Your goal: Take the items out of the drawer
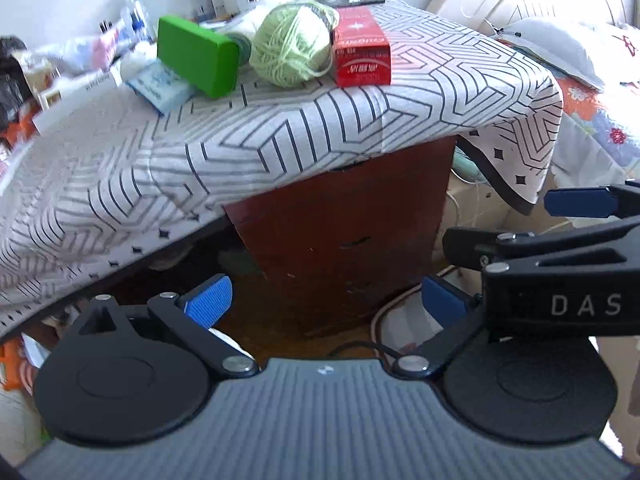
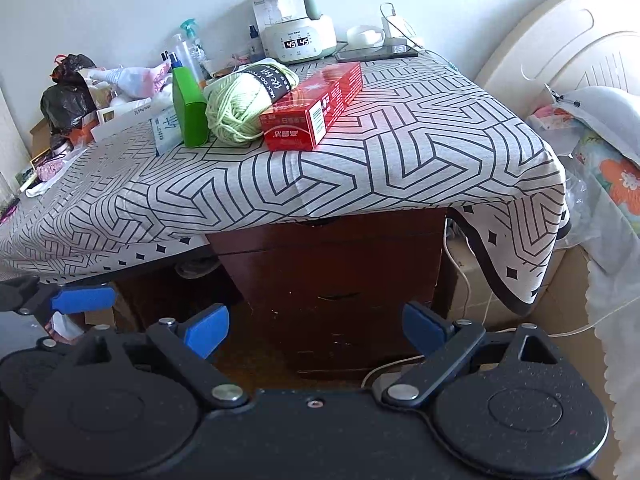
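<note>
Fuzzy green yarn ball (image 2: 236, 108) beside glossy red box (image 2: 312, 114).

Green box (image 1: 198, 56), yarn ball (image 1: 292, 46) and red carton (image 1: 362, 50) sit on patterned cloth (image 1: 280, 136).

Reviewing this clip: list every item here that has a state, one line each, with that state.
Left gripper: open, empty.
Right gripper: open, empty.
Dark red-brown wooden drawer cabinet: drawers shut.
Red rectangular cardboard box: closed, lying flat on the cloth.
Pale green ball of yarn: wound, labelled band on.
Green rectangular block: standing on its edge.
White kettle base with digital display: display lit.
Geometric-patterned tablecloth: draped over the top's front edge.
</note>
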`<state>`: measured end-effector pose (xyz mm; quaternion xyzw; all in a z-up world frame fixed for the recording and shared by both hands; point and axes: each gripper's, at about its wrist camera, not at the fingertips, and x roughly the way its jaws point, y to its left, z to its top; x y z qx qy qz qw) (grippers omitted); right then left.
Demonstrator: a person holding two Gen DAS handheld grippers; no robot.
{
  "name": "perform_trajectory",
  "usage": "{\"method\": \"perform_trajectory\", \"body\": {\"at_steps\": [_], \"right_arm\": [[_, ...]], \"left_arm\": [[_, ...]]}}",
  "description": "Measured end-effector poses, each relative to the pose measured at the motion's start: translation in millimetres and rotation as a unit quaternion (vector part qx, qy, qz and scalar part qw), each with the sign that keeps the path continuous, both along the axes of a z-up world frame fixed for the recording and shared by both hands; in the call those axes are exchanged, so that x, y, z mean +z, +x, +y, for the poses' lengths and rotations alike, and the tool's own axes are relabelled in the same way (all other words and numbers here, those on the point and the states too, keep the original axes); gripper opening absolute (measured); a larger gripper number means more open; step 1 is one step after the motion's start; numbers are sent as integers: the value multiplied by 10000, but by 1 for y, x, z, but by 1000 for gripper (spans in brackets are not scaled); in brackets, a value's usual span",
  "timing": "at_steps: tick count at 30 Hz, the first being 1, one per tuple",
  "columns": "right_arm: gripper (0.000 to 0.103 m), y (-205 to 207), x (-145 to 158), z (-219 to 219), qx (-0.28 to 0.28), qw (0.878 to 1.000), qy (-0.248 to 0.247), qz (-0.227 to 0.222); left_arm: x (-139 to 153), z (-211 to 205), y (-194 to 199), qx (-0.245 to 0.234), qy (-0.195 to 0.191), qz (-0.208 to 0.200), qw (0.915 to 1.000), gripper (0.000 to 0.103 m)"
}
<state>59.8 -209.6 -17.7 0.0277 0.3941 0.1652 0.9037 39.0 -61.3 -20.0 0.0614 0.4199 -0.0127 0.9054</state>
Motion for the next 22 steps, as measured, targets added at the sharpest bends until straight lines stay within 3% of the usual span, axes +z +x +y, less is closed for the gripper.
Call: {"method": "perform_trajectory", "body": {"at_steps": [4, 22], "right_arm": [[96, -5, 4, 5, 25, 9999, -127, -85], [98, -11, 10, 4, 3, 9998, -95, -147]], "left_arm": [[-1, 5, -2, 10, -316, 135, 9994, 103], [5, 3, -10, -79, -391, -12, 9992, 103]]}}
